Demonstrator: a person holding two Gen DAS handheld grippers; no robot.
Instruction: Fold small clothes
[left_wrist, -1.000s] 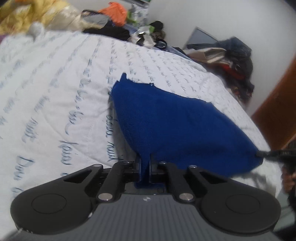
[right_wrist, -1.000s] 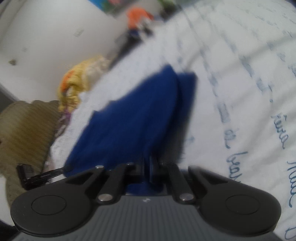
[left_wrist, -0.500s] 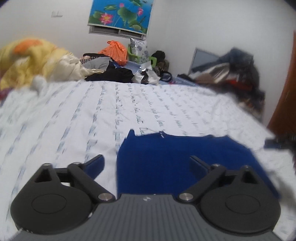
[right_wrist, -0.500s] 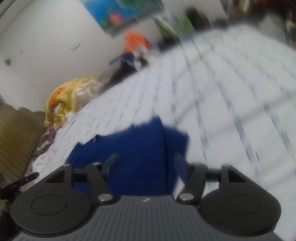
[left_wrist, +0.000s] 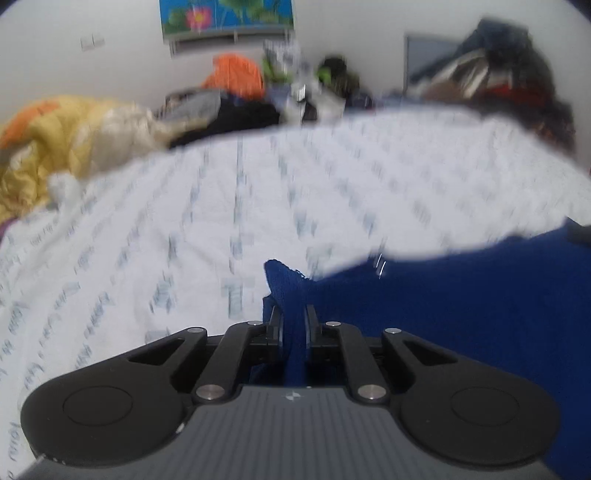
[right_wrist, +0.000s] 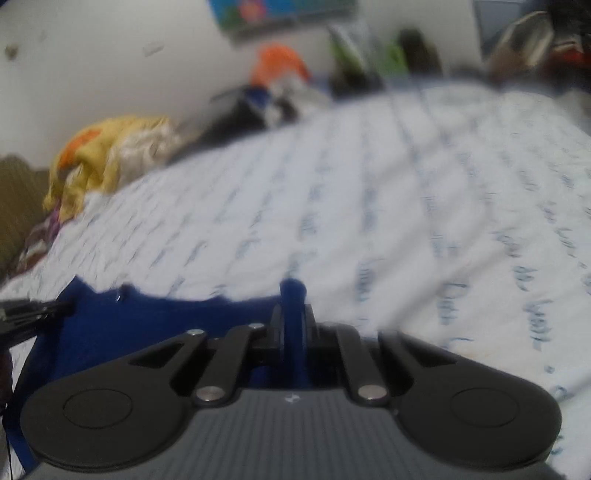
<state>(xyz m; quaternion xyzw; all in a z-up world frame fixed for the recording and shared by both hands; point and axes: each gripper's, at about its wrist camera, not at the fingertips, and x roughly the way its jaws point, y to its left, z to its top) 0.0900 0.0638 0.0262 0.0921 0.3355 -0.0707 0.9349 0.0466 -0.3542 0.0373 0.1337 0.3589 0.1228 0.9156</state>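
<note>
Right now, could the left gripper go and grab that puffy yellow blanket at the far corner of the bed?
Probably not yet. The left gripper has its jaws shut on a corner of the blue knitted cloth, so it's busy. The puffy yellow blanket lies far across the white printed bedsheet, with nothing in between.

Left gripper (left_wrist: 293, 319) and right gripper (right_wrist: 292, 319): matte black plastic, two round side discs, angled linkage arms, silver screws, ribbed grey body, small white centre mark, slim black fingers
</note>
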